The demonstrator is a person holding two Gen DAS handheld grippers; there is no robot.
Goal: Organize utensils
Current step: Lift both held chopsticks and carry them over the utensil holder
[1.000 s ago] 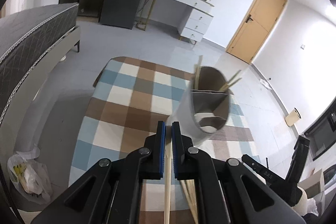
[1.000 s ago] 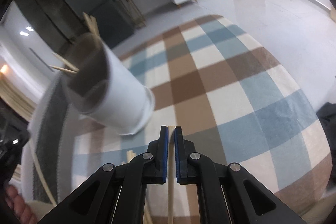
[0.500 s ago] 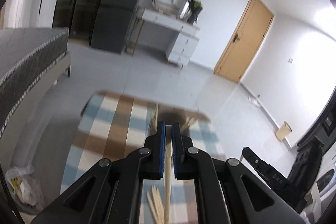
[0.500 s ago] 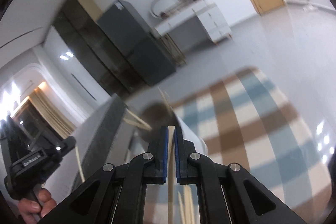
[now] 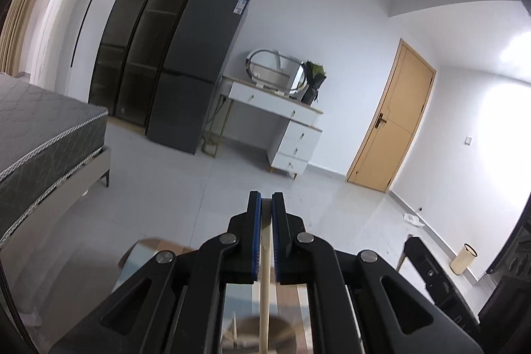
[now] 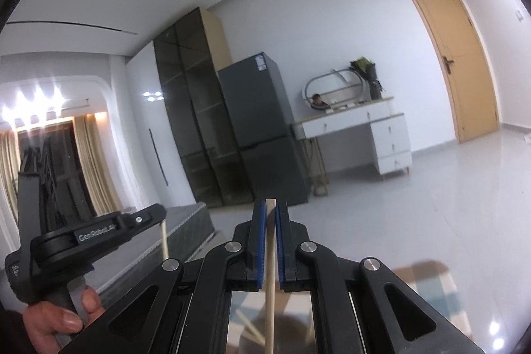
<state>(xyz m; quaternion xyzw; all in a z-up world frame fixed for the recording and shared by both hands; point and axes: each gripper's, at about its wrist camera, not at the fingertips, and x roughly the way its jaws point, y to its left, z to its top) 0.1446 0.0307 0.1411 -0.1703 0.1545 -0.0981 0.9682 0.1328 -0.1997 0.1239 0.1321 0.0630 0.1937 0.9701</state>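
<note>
The left claw (image 5: pixel 266 204) is squeezed tight on a wooden chopstick (image 5: pixel 265 287). The right claw (image 6: pixel 271 211) grips another chopstick (image 6: pixel 270 271) that hangs straight down.

both chopsticks (image 5: pixel 264 304) (image 6: pixel 269 304) run off the bottom edge, lower ends unseen.

Checked rug (image 6: pixel 428 284) on tile floor (image 6: pixel 448 204)
</note>
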